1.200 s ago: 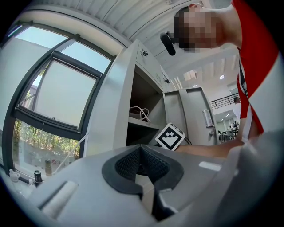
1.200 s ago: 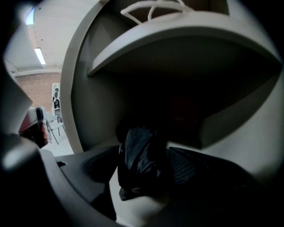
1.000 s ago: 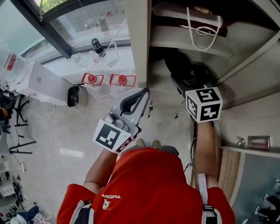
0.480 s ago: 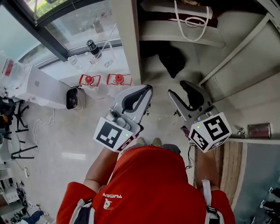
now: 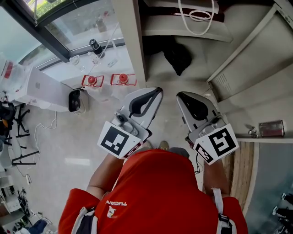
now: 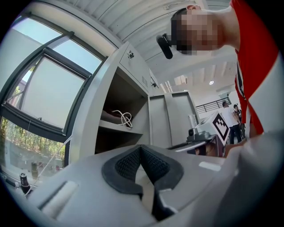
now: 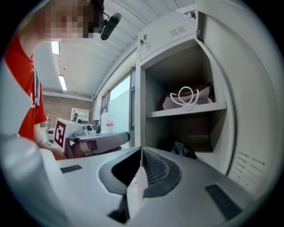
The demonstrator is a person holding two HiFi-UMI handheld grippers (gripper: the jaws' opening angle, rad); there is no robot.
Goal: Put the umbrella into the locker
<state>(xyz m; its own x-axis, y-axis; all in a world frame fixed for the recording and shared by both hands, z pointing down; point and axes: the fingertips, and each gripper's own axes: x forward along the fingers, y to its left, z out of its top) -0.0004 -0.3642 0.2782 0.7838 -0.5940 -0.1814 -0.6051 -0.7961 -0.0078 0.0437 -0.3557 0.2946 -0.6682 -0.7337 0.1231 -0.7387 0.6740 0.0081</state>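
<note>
The black umbrella lies as a dark bundle on the floor of the locker's lower compartment. It also shows in the right gripper view as the same umbrella, under the shelf. My right gripper hangs in front of the locker, well short of the umbrella. Its jaws have just been closing and now meet with nothing between them. My left gripper is beside it near the locker's left post, shut and empty. In the gripper views the left gripper and the right gripper both show closed tips.
A bag with white rope handles sits on the upper shelf. The locker door stands open to the right. Left of the locker, red-topped items and a white device lie on the floor below the window.
My right gripper has drawn back out of the locker toward my body and its jaws have shut. The umbrella stays in the lower compartment. The left gripper has barely shifted.
</note>
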